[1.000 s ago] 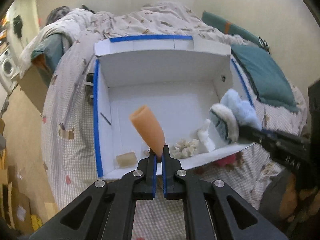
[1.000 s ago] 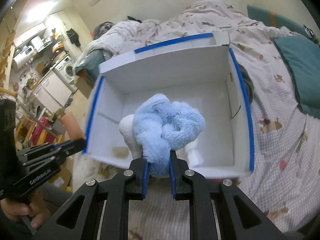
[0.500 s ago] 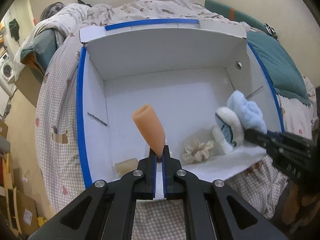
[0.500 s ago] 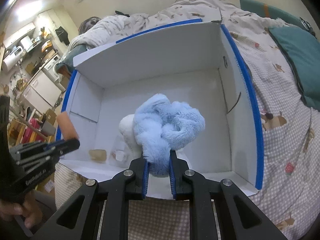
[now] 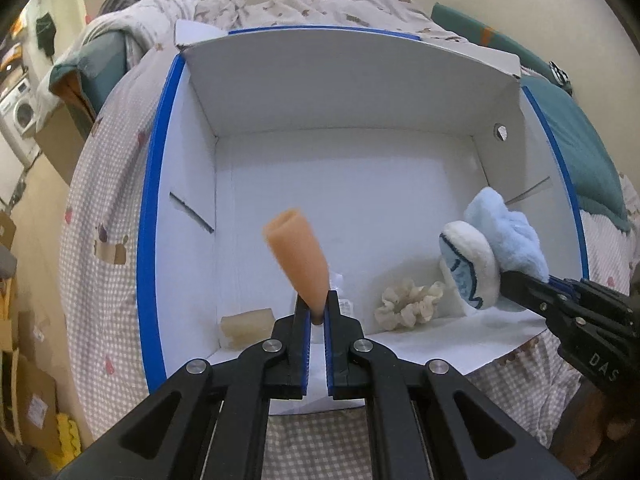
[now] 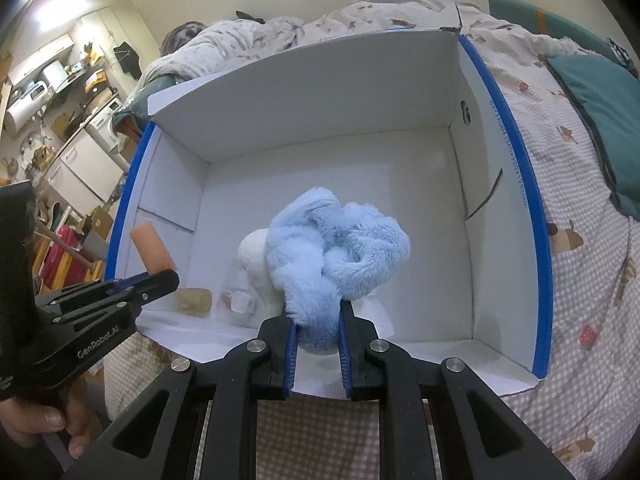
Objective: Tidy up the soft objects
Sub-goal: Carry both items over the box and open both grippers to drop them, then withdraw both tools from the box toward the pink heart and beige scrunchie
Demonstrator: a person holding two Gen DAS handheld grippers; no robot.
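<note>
A white cardboard box [image 5: 352, 92] with blue taped edges stands open on the bed; it also shows in the right wrist view [image 6: 304, 92]. My left gripper [image 5: 317, 312] is shut on an orange foam piece [image 5: 298, 258], held upright over the box's near edge; the foam also shows in the right wrist view [image 6: 154, 250]. My right gripper [image 6: 318, 320] is shut on a light blue and white plush toy [image 6: 336, 248], held over the box's near right side; the toy also shows in the left wrist view [image 5: 492, 252]. A cream scrunchie [image 5: 408, 304] and a beige foam block [image 5: 246, 326] lie on the box floor.
The box sits on a checked bedspread [image 5: 104, 240] with a rumpled duvet [image 5: 280, 4] behind it. A teal pillow [image 6: 604, 112] lies to the right. Beyond the bed's left side are a washing machine [image 5: 18, 112] and kitchen clutter [image 6: 60, 92].
Both grippers have moved forward toward the box with their loads, so the box fills more of each view. Both grips are unchanged.
</note>
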